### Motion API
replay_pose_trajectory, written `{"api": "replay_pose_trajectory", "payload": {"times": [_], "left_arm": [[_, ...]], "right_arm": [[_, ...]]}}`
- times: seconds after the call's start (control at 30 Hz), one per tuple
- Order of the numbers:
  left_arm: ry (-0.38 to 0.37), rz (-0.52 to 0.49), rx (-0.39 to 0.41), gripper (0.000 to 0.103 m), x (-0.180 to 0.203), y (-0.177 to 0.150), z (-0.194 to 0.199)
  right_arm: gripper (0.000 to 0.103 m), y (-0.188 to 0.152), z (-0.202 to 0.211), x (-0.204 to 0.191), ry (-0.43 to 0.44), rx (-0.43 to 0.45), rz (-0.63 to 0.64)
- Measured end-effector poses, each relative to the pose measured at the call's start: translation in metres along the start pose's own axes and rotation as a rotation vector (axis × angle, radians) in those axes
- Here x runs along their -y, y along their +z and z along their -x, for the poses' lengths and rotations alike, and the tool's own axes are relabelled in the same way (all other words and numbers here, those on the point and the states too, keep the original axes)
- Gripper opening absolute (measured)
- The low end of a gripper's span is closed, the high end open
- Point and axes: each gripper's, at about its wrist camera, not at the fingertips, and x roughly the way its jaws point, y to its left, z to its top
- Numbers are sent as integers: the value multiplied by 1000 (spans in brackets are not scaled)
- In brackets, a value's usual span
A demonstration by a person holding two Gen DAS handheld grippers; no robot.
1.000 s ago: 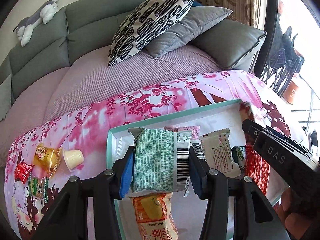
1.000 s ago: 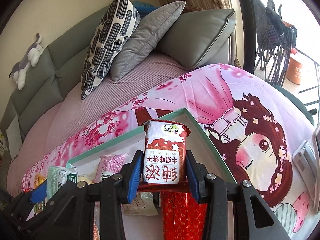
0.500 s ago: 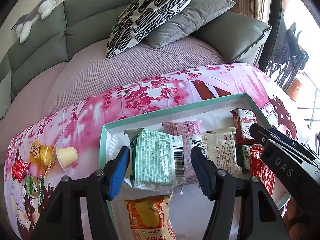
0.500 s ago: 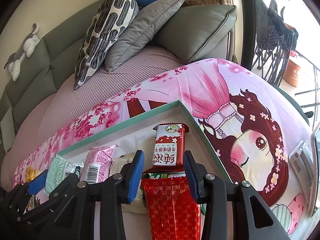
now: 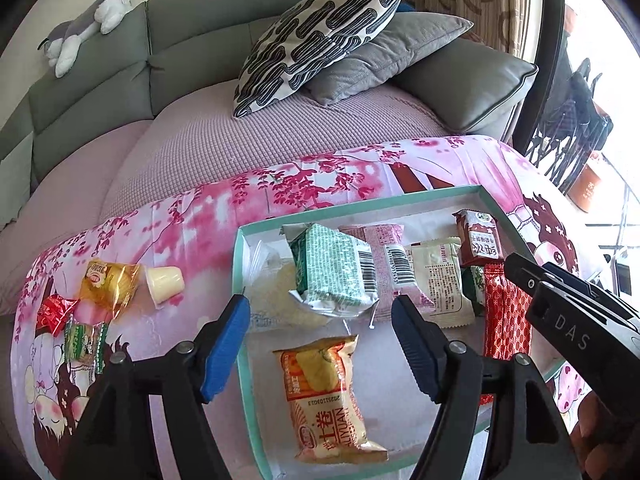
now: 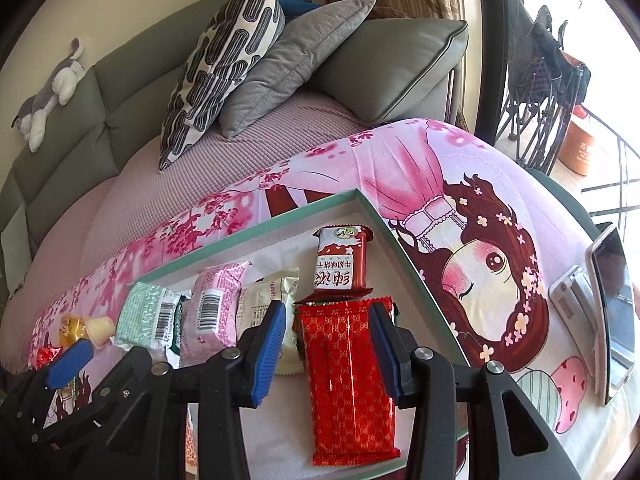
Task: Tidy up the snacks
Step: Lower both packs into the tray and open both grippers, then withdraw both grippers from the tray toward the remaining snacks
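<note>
Beside released left tool [image 5: 320, 332], right tool [image 5: 516, 268] reads "DAS"; its grip unclear.

Two wrist fisheyes, each mounted behind its own tool, looking forward and steeply down along the two fingers. Left view sits close over the left half of the teal-rimmed tray [image 5: 404, 199], left tool [image 5: 320, 344] filling the bottom edge; the right tool [image 5: 568, 308] cuts in at lower right. Right view hangs close over the tray's right corner [image 6: 362, 196], right tool [image 6: 326, 344] at the bottom, left tool [image 6: 68, 360] poking in at lower left. Both face the grey sofa [image 5: 192, 40] beyond the pink printed worktop [image 5: 192, 232]. Shared: tray, its snack packs, patterned cushion [image 5: 320, 32], plush toy [image 5: 88, 20], window side at right.
</note>
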Motion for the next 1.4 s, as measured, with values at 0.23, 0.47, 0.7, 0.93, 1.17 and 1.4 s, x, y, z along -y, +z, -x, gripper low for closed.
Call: {"api": "replay_pose_trajectory", "payload": {"times": [0.23,0.47,0.7,0.93,1.17,1.4], "left_arm": [[26,82,2,74,-31,-19,14],[58,138,-7,74,-55,-31,12],[50,153,-15,74,-58,-35,7],[49,159,-18,74,-60,-37,4],[110,177,-12,97,-67,-38,2],[117,232,-13,101,-77,-40,-2]], "right_arm": [[47,-26,14,-17,6,-36,70],[47,-33,12,-30,21,-55,101],[47,-35,4,-31,14,-78,102],[47,-35,-1,-29,-8,-91,105],[80,-35,-7,-29,-29,-99,111],[103,-35,-7,-31,-55,-70,142]]}}
